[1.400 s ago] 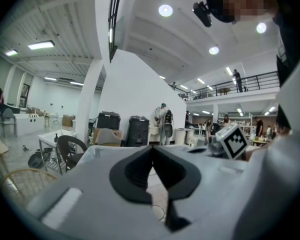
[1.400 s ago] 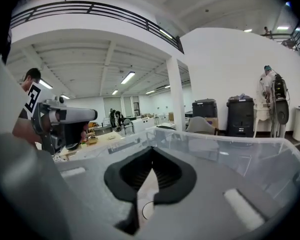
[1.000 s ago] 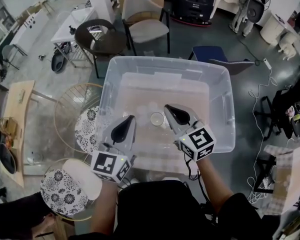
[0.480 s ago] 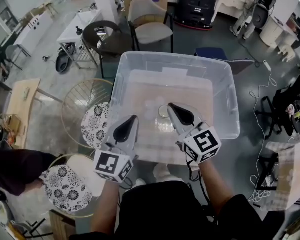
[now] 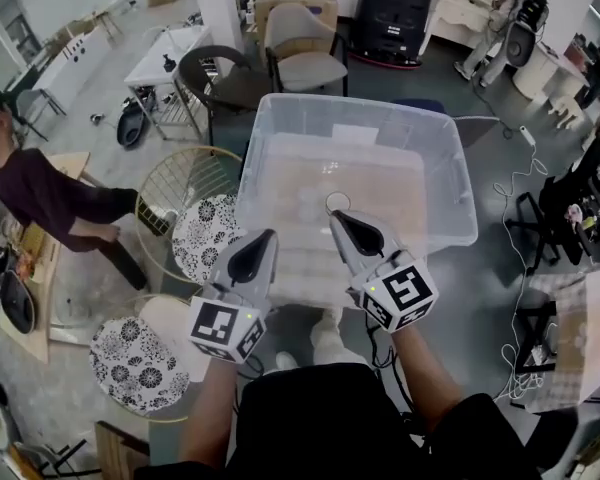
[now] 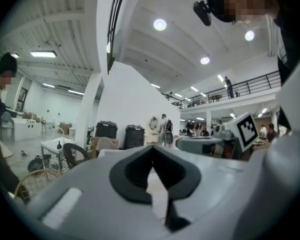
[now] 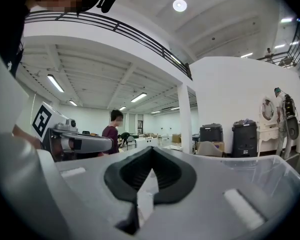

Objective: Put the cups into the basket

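A big clear plastic bin (image 5: 452, 173) stands on the floor in front of me in the head view. One clear cup (image 5: 337, 203) sits on its bottom; other pale cups beside it are too faint to make out. My left gripper (image 5: 268, 236) hovers at the bin's near wall, shut and empty. My right gripper (image 5: 336, 215) hangs just inside the near rim, close to the cup but apart from it, also shut on nothing. In the left gripper view the left gripper's (image 6: 152, 156) pads meet. The right gripper view shows the right gripper (image 7: 151, 156) the same, with the bin's wall (image 7: 270, 174) ahead.
Two round wire stools with patterned cushions (image 5: 205, 238) (image 5: 140, 363) stand left of the bin. Chairs (image 5: 305, 53) (image 5: 215, 78) are behind it. A person in a dark red top (image 5: 50, 193) bends at the far left. Cables (image 5: 525, 198) trail on the floor at the right.
Both grippers have drawn back toward me, from over the bin's middle to its near wall. The cup stays in the bin. A person has walked in at the left.
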`<state>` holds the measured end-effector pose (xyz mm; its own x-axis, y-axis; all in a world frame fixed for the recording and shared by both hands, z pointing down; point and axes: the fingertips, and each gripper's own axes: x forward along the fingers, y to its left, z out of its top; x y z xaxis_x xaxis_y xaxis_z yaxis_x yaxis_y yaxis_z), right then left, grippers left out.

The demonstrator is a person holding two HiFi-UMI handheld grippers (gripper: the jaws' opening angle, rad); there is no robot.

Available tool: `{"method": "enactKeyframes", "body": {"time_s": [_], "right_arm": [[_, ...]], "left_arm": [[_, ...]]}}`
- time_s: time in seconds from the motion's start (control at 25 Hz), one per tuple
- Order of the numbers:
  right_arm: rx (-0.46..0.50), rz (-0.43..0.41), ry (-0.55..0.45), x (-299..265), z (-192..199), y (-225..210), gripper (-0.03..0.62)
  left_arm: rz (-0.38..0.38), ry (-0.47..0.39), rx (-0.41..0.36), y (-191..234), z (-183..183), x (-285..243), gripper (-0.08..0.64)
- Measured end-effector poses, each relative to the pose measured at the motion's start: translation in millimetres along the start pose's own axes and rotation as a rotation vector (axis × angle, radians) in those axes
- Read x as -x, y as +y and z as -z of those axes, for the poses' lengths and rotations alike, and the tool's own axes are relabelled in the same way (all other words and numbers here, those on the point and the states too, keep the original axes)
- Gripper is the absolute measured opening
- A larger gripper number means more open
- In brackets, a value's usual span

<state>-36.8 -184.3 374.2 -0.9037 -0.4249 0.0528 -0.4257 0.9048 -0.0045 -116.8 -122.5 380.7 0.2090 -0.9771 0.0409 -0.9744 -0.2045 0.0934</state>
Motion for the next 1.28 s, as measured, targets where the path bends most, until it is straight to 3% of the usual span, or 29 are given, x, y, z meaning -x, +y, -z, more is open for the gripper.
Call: {"method": "enactKeyframes", "body": {"time_s": [0.6, 0.76, 1.28], "right_arm": [[0.033, 0.050, -0.032, 46.1, -8.3, 81.1, 0.002], [0.039, 0.060, -0.036, 49.6, -11.0, 89.1, 0.002], [0.059, 0.035, -0.047, 57.8, -20.7, 98.7, 0.002]], "left_arm": [[0.077, -0.017, -0.041, -30.9, -1.3, 77.7, 0.006], [0.095, -0.016, -0.082, -36.9, -2.6, 82.2, 0.006], [0.075, -0.059, -0.042, -42.5, -12.7, 79.8, 0.006]]}}
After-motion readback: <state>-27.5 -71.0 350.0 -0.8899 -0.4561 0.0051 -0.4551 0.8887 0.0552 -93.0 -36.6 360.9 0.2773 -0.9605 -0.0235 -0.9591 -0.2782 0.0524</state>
